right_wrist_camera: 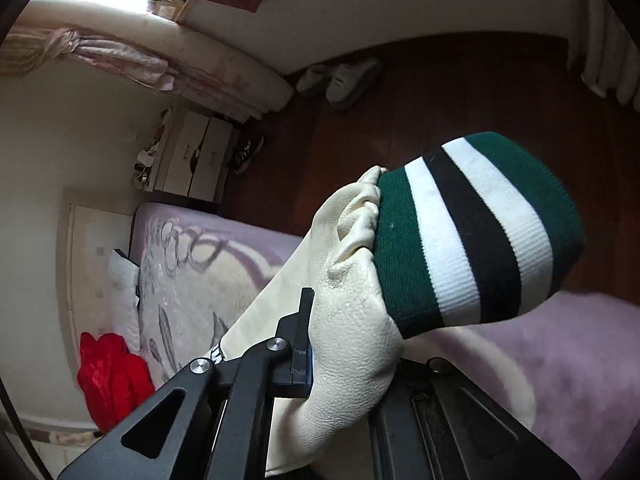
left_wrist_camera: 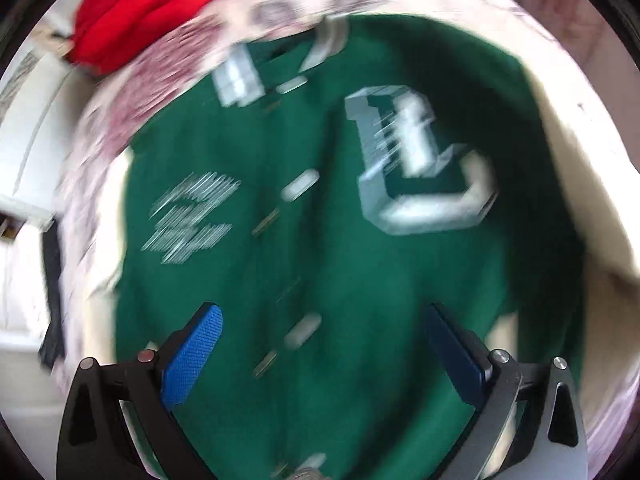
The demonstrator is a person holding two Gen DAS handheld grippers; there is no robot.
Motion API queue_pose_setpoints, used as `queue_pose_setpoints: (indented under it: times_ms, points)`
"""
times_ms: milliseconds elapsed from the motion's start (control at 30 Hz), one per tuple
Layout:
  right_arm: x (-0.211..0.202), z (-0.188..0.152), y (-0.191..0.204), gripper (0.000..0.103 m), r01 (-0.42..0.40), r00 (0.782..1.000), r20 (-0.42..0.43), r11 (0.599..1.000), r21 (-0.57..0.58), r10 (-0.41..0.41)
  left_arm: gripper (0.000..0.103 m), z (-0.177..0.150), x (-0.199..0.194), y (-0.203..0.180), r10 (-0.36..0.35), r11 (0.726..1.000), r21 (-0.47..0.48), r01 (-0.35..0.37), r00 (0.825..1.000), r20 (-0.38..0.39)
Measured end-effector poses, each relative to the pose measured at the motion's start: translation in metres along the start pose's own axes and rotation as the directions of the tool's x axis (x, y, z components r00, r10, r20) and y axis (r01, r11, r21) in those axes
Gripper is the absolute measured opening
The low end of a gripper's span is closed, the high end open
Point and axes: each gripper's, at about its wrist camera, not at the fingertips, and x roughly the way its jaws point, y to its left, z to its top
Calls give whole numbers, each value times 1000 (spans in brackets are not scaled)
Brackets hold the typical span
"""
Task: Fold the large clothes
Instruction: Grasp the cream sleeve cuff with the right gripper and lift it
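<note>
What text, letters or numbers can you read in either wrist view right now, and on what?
"L": large white block letter on the chest of the green jacket.
White stitched script on the jacket's other chest panel: too blurred to read.
White patches by the collar: too blurred to read.
Black print on the cream sleeve, beside the right gripper: mostly hidden, unreadable.

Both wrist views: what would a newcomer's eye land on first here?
The green varsity jacket fills the left wrist view, spread on a patterned bed cover under the open left gripper. In the right view, the right gripper clamps the jacket's cream sleeve, its striped cuff jutting up. A red garment lies at the bed's edge.
</note>
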Motion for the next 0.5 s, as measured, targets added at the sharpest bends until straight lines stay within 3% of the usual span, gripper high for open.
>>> queue_pose_setpoints:
  times_ms: [167,233,333,500]
  points:
    - [33,56,63,4,44,998,50,995,-87,-39,103,77,51,-69,-46,997,53,49,997,-62]
    - [42,80,82,4,65,997,55,992,-112,-59,103,95,69,-89,-16,996,86,24,996,-87]
    - [51,99,100,4,86,995,54,985,-149,-79,103,105,85,-105,17,994,109,-6,995,-101]
    - [33,83,135,4,-13,998,62,985,-172,24,103,92,66,-96,-3,993,113,12,997,-83]
